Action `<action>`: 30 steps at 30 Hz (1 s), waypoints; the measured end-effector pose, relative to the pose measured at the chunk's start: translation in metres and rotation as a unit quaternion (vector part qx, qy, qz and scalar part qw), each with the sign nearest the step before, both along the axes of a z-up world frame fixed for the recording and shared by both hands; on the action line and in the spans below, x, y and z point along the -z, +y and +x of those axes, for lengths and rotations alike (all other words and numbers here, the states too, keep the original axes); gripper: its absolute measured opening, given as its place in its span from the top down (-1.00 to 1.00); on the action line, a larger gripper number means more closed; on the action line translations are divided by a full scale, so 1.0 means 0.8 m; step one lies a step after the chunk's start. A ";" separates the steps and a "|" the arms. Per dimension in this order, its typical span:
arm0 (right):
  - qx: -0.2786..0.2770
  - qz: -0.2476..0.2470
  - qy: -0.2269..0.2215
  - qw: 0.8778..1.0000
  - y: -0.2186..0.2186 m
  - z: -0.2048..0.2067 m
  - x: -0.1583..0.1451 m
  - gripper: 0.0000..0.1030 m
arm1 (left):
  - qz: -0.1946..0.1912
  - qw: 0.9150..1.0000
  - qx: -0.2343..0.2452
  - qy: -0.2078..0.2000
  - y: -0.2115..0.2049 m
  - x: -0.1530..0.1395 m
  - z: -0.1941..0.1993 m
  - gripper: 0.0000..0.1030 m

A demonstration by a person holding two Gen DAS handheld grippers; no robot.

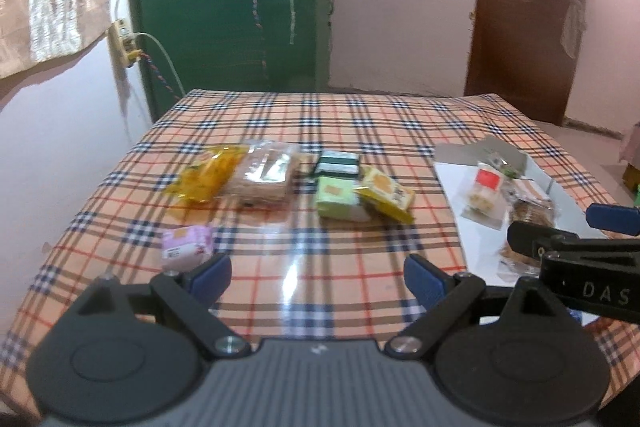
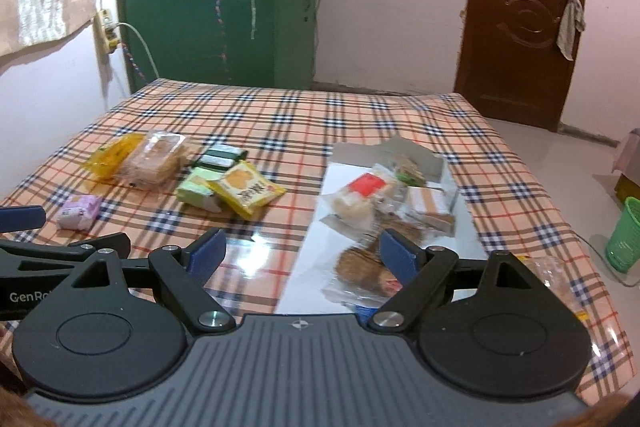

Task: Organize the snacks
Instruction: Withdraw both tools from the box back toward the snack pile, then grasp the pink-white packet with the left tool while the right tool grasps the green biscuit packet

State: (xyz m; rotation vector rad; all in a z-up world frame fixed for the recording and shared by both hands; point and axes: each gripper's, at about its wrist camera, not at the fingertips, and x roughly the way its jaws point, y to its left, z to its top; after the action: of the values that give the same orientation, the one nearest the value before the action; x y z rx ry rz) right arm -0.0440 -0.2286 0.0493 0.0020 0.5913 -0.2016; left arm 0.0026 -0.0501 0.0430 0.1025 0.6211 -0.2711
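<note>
On the plaid-covered surface (image 1: 280, 131), seen from the left wrist, a pink packet (image 1: 187, 247) lies at about nine o'clock, just beyond the left-hand pad of the left gripper (image 1: 318, 277), whose fingers stand wide apart with nothing between them. Toward eleven o'clock a yellow bag (image 1: 210, 173) touches a clear pack of brown wafers (image 1: 264, 177). Near twelve o'clock sit a dark green box (image 1: 338, 163), a pale green packet (image 1: 338, 201) and a yellow packet (image 1: 386, 193) leaning on it. At about two o'clock a white tray (image 1: 452, 175) holds a red-labelled packet (image 1: 486, 189) and other wrapped snacks, too blurred to tell apart. At three o'clock the right gripper (image 2: 302, 255) reaches in beside the tray; in its own view its fingers are likewise spread, empty, with the right-hand pad over the tray's near snacks. Off the surface at far right, a green basket (image 2: 626, 235) stands on the floor.
</note>
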 end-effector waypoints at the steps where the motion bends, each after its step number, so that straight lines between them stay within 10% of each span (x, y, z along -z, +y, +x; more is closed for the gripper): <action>1: -0.003 0.001 0.000 1.000 0.003 0.001 0.000 -1.00 | -0.001 1.000 -0.003 0.000 0.003 0.000 0.002 -0.80; 30: -0.056 0.020 0.024 0.998 0.085 0.072 0.029 -1.00 | -0.001 0.997 -0.074 -0.006 0.091 0.021 0.052 -0.80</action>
State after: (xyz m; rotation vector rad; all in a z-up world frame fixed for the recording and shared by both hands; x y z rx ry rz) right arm 0.0139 -0.1608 0.0259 0.0022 0.6413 -0.0814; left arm 0.0446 0.0230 0.0261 0.0557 0.6141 -0.1288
